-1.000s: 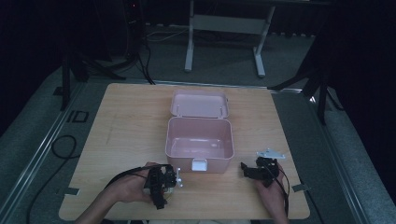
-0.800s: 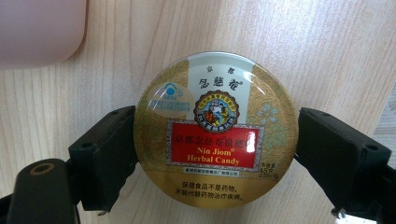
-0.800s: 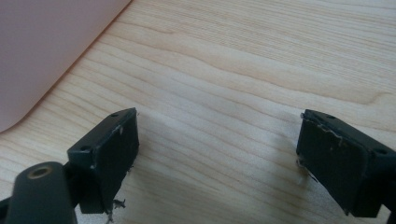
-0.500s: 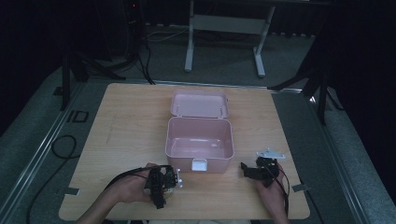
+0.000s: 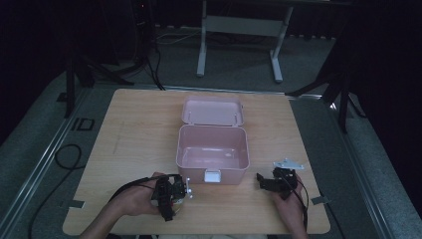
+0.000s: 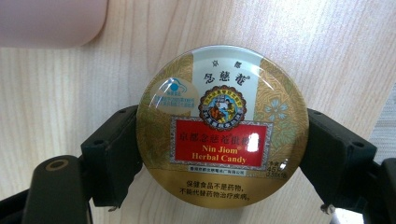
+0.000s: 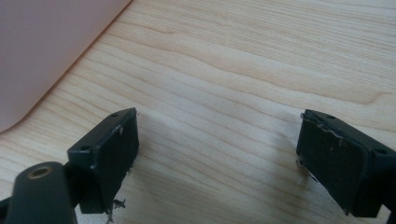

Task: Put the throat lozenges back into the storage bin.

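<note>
A round gold tin of herbal candy [image 6: 222, 126] with a red label lies flat on the wooden table [image 5: 134, 129]. My left gripper [image 6: 223, 140] has just been closing, and its two black pads [image 6: 116, 149] now press the tin's left and right sides. In the high view the left gripper [image 5: 171, 195] sits near the front edge, left of the box, in a hand. My right gripper [image 7: 217, 140] stands open over bare wood with nothing between its jaws. In the high view the right gripper [image 5: 271, 183] is at the front right.
An open pink plastic box [image 5: 194, 172] stands in the middle of the table with its lid [image 5: 212, 110] folded back and a white latch [image 5: 212, 175] at the front. Its corner [image 6: 51, 23] lies just beyond the tin. Cables trail from both grippers.
</note>
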Demonstrator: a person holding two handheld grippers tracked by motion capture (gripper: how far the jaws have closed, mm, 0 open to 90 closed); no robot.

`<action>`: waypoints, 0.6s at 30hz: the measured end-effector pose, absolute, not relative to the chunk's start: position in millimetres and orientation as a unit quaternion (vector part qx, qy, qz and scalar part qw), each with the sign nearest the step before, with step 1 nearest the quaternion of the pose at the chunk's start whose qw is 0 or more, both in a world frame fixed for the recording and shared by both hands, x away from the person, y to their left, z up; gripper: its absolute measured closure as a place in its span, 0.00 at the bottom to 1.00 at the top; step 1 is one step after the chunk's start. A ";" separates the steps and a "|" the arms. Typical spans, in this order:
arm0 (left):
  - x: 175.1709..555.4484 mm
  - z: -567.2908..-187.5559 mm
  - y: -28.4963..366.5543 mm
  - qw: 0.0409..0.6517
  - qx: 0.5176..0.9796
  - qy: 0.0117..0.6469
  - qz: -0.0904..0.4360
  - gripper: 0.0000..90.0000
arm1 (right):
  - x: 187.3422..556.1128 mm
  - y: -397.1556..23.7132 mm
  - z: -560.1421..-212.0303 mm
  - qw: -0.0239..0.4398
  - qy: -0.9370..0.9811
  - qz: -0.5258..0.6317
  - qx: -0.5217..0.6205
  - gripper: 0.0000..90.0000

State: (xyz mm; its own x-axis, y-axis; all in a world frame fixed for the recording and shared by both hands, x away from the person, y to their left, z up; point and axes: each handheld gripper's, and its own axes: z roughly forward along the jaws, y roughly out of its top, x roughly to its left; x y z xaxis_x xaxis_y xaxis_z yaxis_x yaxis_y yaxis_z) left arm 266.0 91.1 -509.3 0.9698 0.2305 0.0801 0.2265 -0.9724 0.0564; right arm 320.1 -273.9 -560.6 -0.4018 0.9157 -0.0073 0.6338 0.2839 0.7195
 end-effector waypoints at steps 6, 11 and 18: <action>264.9 -501.6 94.2 0.025 0.992 0.118 0.046 0.23 | 320.1 -273.9 -560.6 0.216 0.771 0.326 0.502 0.14; 264.2 -495.2 98.0 0.031 0.991 0.122 0.049 0.23 | 320.1 -273.9 -560.6 0.216 0.771 0.325 0.502 0.14; 264.6 -484.8 101.5 0.031 0.990 0.124 0.059 0.23 | 320.1 -273.9 -560.6 0.217 0.771 0.326 0.502 0.14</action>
State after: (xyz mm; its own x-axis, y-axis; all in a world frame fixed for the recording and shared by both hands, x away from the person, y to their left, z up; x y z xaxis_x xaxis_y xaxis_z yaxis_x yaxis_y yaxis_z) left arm 264.6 101.5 -484.8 0.9621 0.2499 0.1090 0.2425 -0.9671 0.0764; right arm 320.1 -273.9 -560.6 -0.4016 0.9158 -0.0069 0.6338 0.2834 0.7197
